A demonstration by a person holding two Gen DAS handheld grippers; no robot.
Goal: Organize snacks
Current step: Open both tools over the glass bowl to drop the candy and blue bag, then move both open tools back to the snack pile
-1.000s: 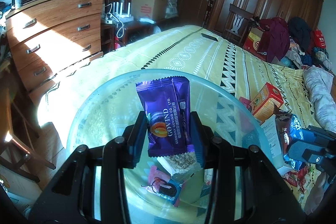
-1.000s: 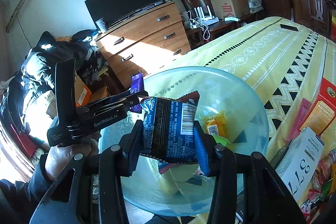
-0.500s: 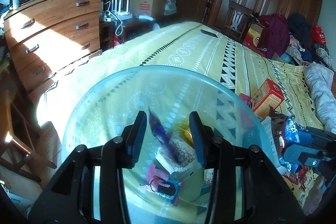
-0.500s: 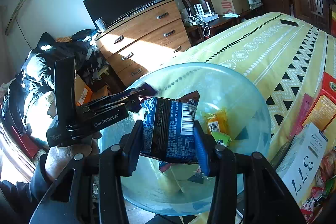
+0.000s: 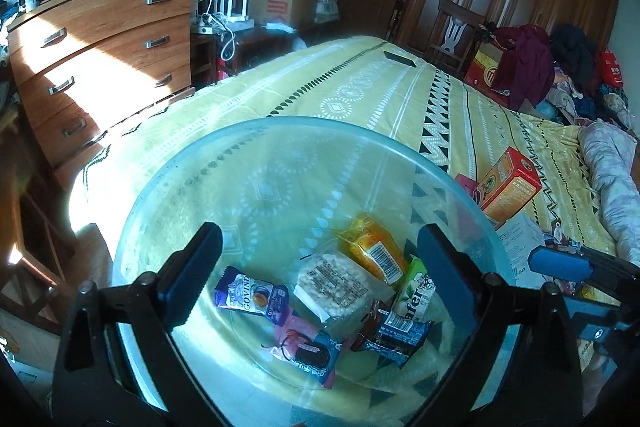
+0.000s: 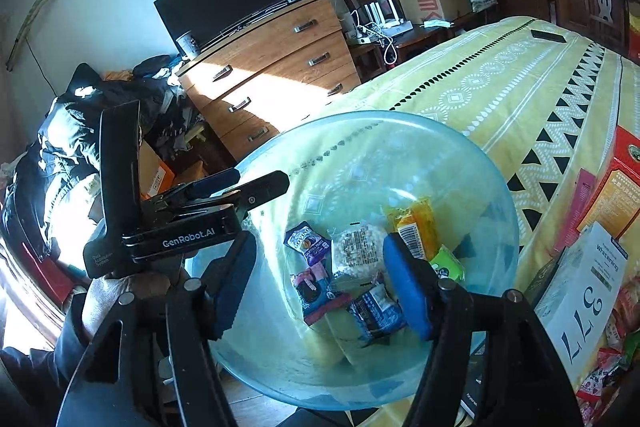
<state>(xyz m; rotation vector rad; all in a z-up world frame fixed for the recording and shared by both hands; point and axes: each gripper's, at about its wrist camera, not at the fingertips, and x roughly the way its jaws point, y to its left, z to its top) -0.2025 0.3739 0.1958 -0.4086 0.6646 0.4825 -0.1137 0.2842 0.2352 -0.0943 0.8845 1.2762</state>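
Messy bedroom, yellow bedspread [image 5: 360,95]; both grippers, left [image 5: 316,263] and right [image 6: 320,287], have just spread wide over the glass bowl [image 5: 280,131], snacks [image 5: 332,283] dropped inside, nothing gripped.

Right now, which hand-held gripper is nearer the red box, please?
Right. The right hand-held gripper hangs at the bowl edge nearest the red box; the left hand-held gripper, across the bowl. Both jaws just opened, empty.

A wooden dresser [image 5: 100,67] stands beside the yellow patterned bedspread [image 5: 360,95].
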